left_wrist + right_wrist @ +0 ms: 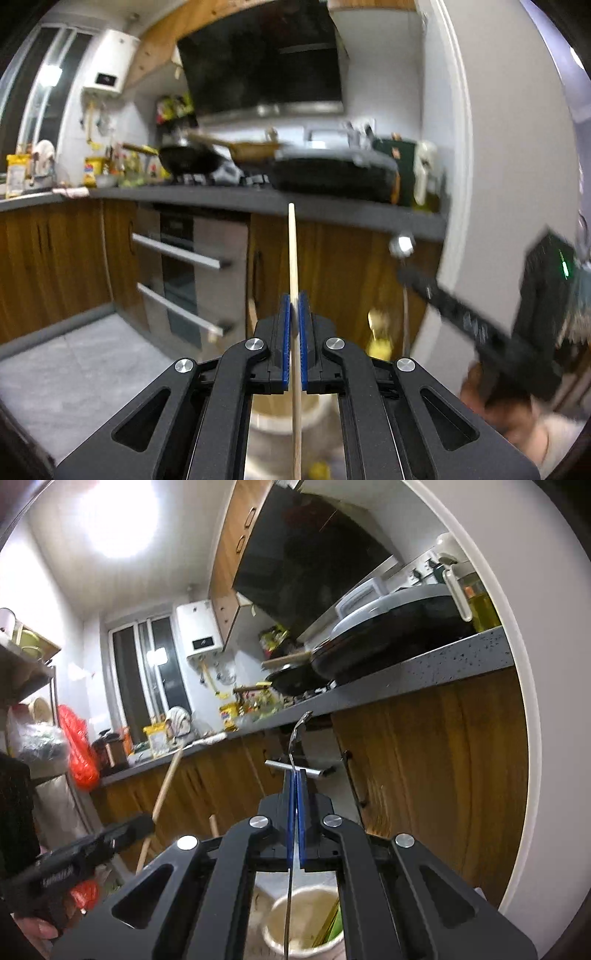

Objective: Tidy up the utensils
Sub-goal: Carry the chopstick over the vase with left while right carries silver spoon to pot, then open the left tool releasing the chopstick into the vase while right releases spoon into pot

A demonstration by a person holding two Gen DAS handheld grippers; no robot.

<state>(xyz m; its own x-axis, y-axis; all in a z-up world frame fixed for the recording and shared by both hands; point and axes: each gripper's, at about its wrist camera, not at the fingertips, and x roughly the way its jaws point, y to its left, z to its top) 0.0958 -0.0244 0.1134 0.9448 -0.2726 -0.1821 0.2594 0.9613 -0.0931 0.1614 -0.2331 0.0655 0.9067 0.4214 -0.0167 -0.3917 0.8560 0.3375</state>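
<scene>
My left gripper (294,306) is shut on a pale wooden chopstick (293,251) that stands upright between the blue pads and runs down past the frame's bottom. My right gripper (295,779) is shut on a thin metal spoon (299,731), seen edge-on with its bowl up. Below both grippers stands a cream utensil holder (273,919), also in the left wrist view (273,424); the spoon's handle end hangs over its mouth. The left gripper (146,823) with its chopstick (166,779) shows at the left of the right wrist view. The right gripper (402,275) shows at the right of the left wrist view.
A dark grey kitchen counter (332,210) with wooden cabinets (332,280) lies ahead, holding pans (192,158), a stove and bottles. A built-in oven (181,273) sits below. A white door frame (461,184) is to the right. Grey floor tiles (74,369) are lower left.
</scene>
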